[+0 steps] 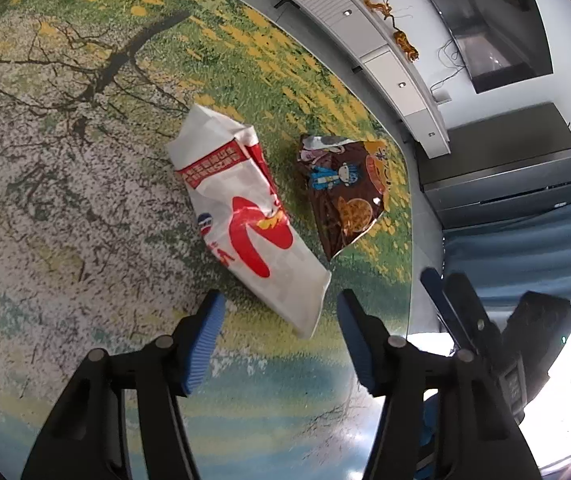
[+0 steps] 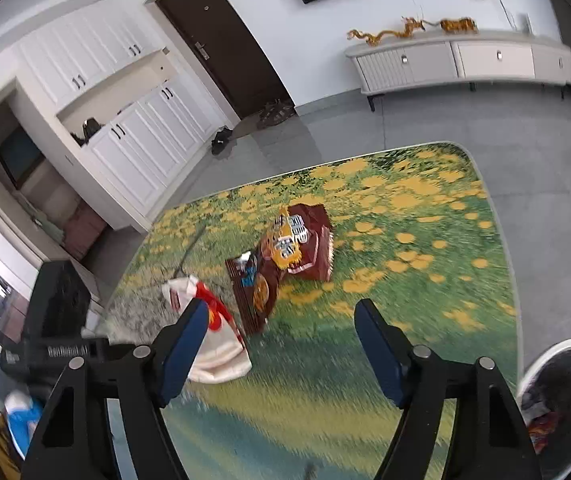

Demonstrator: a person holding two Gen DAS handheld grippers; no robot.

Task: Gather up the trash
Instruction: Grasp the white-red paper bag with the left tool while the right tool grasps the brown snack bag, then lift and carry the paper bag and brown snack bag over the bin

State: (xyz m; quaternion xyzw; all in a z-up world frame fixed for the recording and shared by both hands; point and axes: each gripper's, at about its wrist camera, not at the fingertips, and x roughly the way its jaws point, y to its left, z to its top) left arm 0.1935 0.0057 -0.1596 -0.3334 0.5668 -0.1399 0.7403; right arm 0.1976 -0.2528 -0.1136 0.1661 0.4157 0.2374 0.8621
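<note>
A crumpled white and red paper bag (image 1: 241,216) lies on the flowered rug (image 1: 65,200). My left gripper (image 1: 281,304) hangs open just over the bag's near corner, its blue pads clear of the paper. To the bag's right lies a brown snack wrapper (image 1: 345,192). In the right wrist view the white and red bag (image 2: 221,356) sits by the left finger, and the brown wrapper (image 2: 257,288) lies ahead with a second brown and orange wrapper (image 2: 309,240) touching it behind. My right gripper (image 2: 281,312) is open above the rug (image 2: 405,240), holding nothing.
A white-rimmed trash bin (image 2: 557,360) with some trash inside stands at the lower right, off the rug. Grey tile floor (image 2: 445,120) surrounds the rug. A low white cabinet (image 2: 465,64) lines the far wall, with white cupboards (image 2: 137,140) and a dark door (image 2: 225,40) to the left.
</note>
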